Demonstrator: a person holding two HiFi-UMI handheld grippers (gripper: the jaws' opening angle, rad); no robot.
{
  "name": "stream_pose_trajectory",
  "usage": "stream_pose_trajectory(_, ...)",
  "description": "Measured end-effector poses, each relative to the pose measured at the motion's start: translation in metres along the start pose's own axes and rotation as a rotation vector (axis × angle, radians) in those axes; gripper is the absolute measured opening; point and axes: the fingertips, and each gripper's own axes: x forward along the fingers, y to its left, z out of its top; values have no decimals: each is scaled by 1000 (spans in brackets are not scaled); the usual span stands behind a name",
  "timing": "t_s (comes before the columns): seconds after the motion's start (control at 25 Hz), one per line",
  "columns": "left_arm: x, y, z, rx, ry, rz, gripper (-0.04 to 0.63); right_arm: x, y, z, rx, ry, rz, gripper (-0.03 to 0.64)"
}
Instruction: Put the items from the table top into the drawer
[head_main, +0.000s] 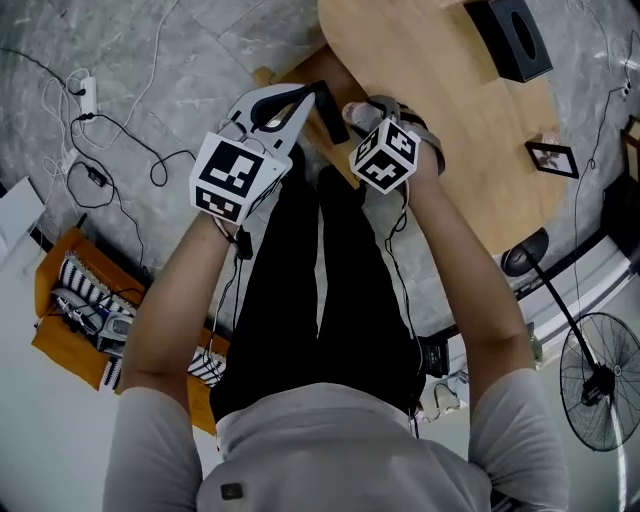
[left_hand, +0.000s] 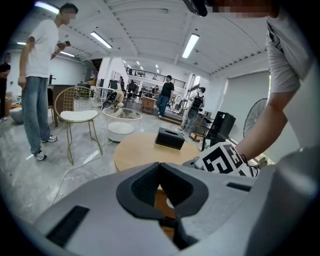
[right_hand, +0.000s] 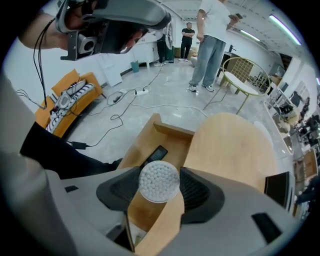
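My right gripper (right_hand: 159, 182) is shut on a round clear tub of small white beads (right_hand: 159, 181) and holds it over the open wooden drawer (right_hand: 150, 137). A black remote (right_hand: 153, 155) lies inside that drawer. In the head view the right gripper (head_main: 360, 113) sits at the edge of the round wooden table (head_main: 440, 100), with the tub (head_main: 357, 114) at its tips. My left gripper (head_main: 318, 92) hangs just left of it, shut and holding nothing. Its closed jaw tips (left_hand: 160, 165) point toward the table (left_hand: 145, 150). A black tissue box (head_main: 516, 36) and a small picture frame (head_main: 551, 157) remain on the tabletop.
The black tissue box (left_hand: 170, 138) rests at the far side of the table. An orange seat with striped cloth (head_main: 80, 310) stands at the left, cables (head_main: 110, 150) trail over the floor, and a fan (head_main: 600, 380) is at the right. People stand and a gold wire chair (left_hand: 80, 117) sits in the background.
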Motion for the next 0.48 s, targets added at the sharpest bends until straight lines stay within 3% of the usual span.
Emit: stream_pose_trajectory(0.48, 26, 4, -48, -33, 21, -35, 9, 52, 7, -15, 31, 34, -28, 268)
